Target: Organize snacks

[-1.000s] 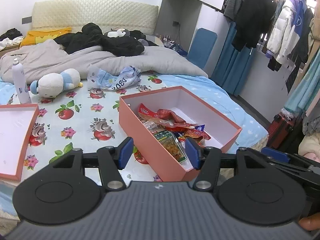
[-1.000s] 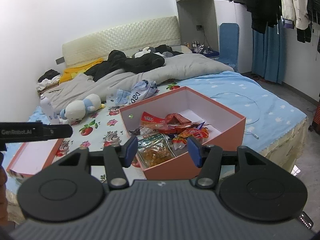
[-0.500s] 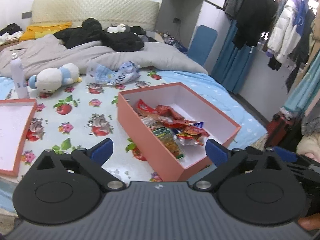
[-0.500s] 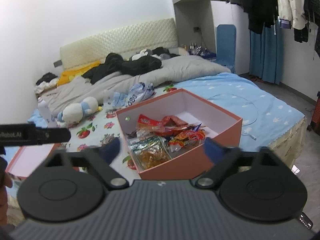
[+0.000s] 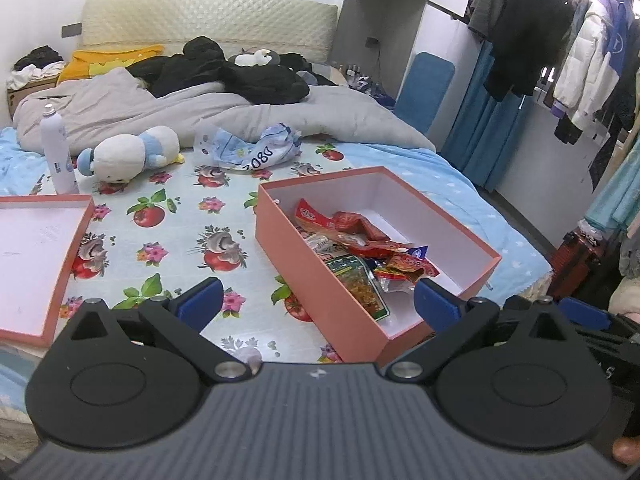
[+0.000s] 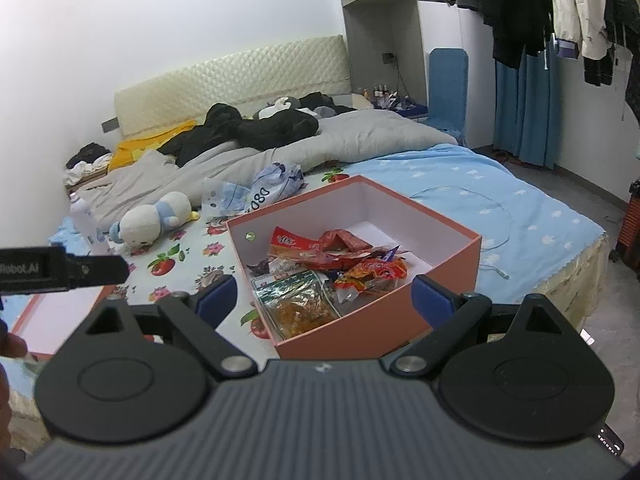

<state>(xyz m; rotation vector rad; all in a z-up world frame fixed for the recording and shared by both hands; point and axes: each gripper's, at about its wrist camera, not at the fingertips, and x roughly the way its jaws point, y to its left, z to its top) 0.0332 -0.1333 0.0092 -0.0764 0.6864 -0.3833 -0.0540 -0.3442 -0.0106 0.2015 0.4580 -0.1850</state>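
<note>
An open salmon-pink cardboard box sits on the fruit-print bedsheet, a heap of crinkly snack packets inside its near end. Both the left gripper and right gripper hover before it — jaws spread wide, having just been opening, nothing gripped.

Left gripper tilted downward, jaws just opened wide, nothing between blue pads. Right gripper likewise, jaws spread wide, empty.
</note>
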